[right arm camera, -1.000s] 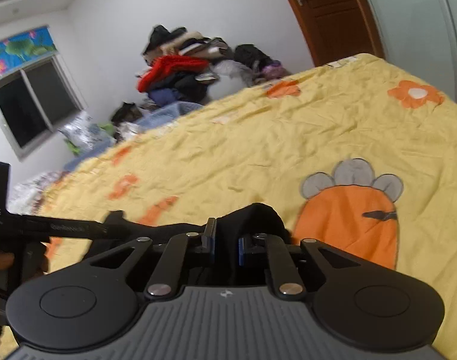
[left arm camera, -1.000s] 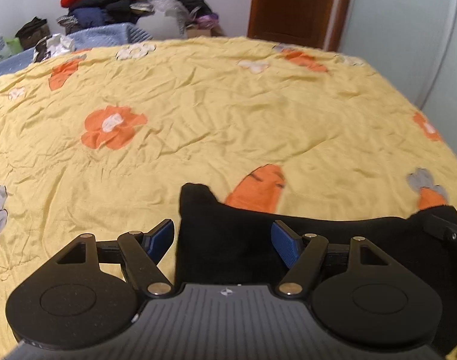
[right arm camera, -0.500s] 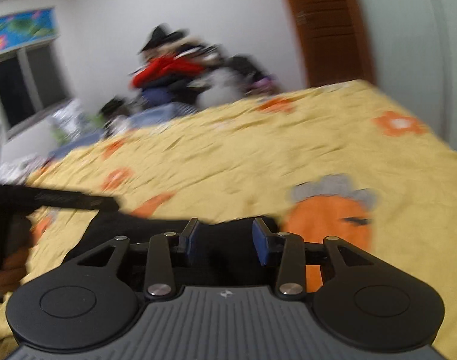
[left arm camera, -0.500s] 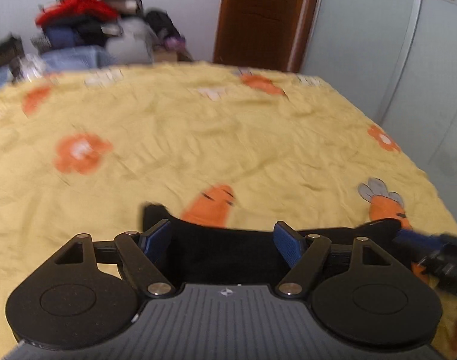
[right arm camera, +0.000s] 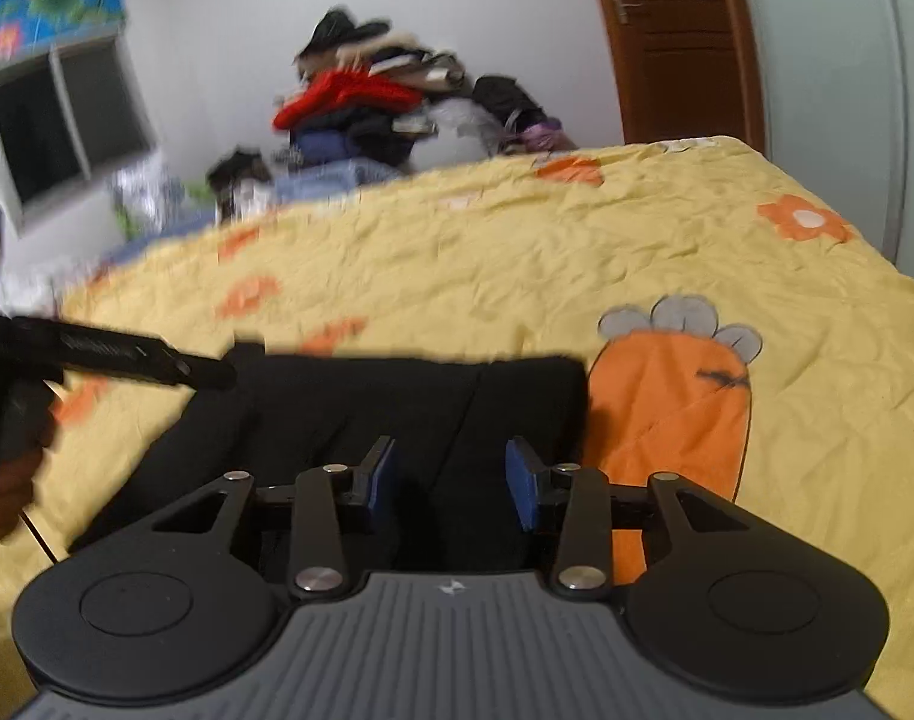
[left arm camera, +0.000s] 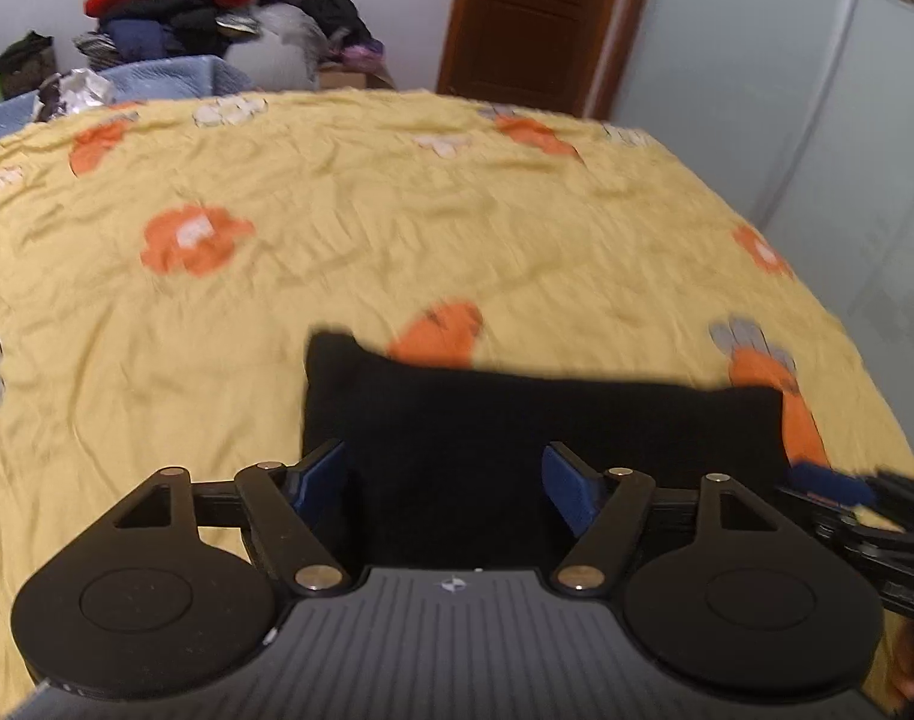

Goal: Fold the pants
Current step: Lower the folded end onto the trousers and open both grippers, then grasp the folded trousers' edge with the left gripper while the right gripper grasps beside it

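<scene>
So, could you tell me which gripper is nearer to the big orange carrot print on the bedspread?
Right. The right gripper is open above the black pants, just left of the carrot print; the left gripper is open further along the pants.

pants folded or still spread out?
Folded. The black pants lie as a compact rectangle with straight edges on the yellow bedspread; no legs trail out. Both grippers are open.

Black pants lie flat, folded into a compact rectangle. They sit at the near edge of the yellow bedspread, partly covering an orange carrot print.
</scene>
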Tool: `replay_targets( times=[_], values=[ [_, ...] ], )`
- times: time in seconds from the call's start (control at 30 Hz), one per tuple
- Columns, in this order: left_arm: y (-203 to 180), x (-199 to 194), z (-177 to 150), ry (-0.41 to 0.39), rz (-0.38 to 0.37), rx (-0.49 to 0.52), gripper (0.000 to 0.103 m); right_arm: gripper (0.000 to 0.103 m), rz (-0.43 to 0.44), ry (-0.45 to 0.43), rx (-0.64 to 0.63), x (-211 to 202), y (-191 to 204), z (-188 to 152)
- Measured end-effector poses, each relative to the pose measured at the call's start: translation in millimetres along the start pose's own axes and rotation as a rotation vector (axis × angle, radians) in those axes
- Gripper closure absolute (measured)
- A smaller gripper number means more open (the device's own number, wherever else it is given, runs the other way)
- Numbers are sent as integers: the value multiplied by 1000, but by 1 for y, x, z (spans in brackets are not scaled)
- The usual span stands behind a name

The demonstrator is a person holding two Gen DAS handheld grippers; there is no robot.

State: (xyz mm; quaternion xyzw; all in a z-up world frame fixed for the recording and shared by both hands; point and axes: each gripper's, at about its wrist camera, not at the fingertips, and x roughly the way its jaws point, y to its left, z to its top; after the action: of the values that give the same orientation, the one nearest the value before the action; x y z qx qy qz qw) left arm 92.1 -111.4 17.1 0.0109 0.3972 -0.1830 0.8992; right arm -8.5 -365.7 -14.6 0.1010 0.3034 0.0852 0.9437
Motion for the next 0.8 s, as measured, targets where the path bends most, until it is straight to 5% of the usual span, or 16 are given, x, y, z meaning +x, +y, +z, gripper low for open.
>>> replay_targets(
  times=[0.07, 0.13, 0.27, 0.33, 0.43, 0.6, 0.8],
  values=[
    [-1, 9, -9, 14, 60, 48, 28, 43, -70, 15, -38, 6, 4, -7],
    [10, 13, -11, 40, 129, 28, 29, 43, -104, -1, -30, 1, 7, -7],
    [43, -4, -15, 35, 111, -69, 28, 42, -105, -71, -84, -23, 25, -7],
    [54, -12, -20, 37, 119, -80, 24, 42, -99, -31, -114, -17, 28, -12],
    [75, -23, -29, 50, 130, -135, 21, 42, -221, 8, -123, -9, 35, -17],
    [100, -39, -49, 105, 73, -219, 21, 42, 14, -85, -120, -24, 89, -19],
    [101, -55, -68, 119, 7, -190, 21, 42, 67, -42, -511, -6, 184, -52]
  ],
)
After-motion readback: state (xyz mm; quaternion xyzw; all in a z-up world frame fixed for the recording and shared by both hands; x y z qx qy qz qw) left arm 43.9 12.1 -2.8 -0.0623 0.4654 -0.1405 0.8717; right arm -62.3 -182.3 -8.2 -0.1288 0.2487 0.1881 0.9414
